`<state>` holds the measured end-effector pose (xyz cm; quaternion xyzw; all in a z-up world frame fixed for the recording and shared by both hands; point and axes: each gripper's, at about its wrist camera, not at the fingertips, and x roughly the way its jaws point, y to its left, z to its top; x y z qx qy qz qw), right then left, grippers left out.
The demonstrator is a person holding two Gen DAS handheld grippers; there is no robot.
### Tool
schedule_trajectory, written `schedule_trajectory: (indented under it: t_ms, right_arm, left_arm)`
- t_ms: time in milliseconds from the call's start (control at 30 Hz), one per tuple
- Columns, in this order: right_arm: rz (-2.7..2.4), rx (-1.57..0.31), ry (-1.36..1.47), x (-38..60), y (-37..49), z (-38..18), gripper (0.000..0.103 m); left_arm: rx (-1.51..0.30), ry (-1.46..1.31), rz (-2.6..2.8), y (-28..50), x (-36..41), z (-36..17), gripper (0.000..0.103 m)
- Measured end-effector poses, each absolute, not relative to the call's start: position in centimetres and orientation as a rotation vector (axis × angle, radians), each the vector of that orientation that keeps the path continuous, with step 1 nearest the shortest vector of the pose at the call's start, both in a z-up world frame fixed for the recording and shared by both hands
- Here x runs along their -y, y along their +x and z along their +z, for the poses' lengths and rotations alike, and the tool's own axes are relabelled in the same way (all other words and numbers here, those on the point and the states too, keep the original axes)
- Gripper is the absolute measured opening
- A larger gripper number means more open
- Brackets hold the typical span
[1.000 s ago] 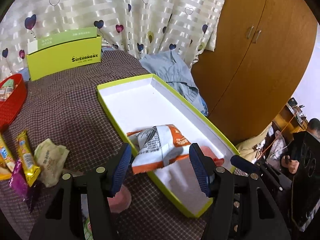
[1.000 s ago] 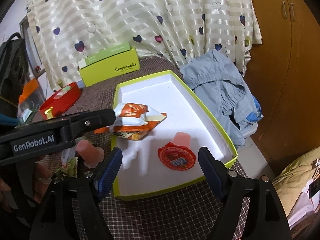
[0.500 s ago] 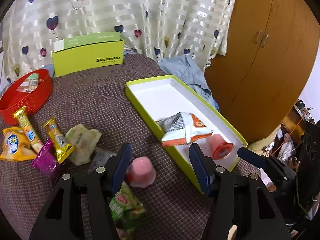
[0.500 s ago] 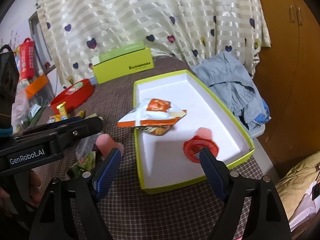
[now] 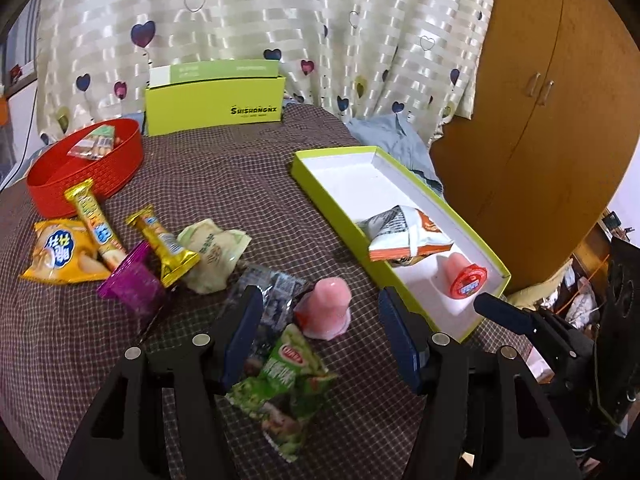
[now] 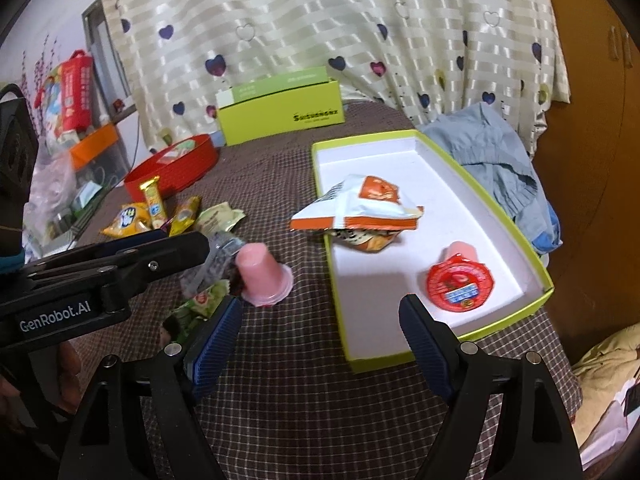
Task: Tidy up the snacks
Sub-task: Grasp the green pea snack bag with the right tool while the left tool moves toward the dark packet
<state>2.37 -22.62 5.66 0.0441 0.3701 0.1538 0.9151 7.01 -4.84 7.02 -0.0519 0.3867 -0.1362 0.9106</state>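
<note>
Hovering wide open and empty, left gripper (image 5: 320, 332) framing an upturned pink jelly cup (image 5: 326, 307) just ahead between its fingers; lowering and closing next, then carrying toward the green box (image 5: 320, 196) rightward. Right gripper (image 6: 320, 336) likewise gaping, holding nothing.

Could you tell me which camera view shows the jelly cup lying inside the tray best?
The right wrist view: the jelly cup faces it, red lid fully visible. The left wrist view shows it smaller and side-on.
</note>
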Motion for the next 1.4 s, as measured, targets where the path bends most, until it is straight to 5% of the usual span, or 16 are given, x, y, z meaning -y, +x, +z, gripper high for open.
schedule_trajectory:
  t_ms: [1400]
  right_arm:
    - [0.601,-0.927,0.01,12.6,4.2,1.8,0.081]
  left_arm:
    - [-0.849,-0.275,-0.146,4.3,-5.8,2.4,0.061]
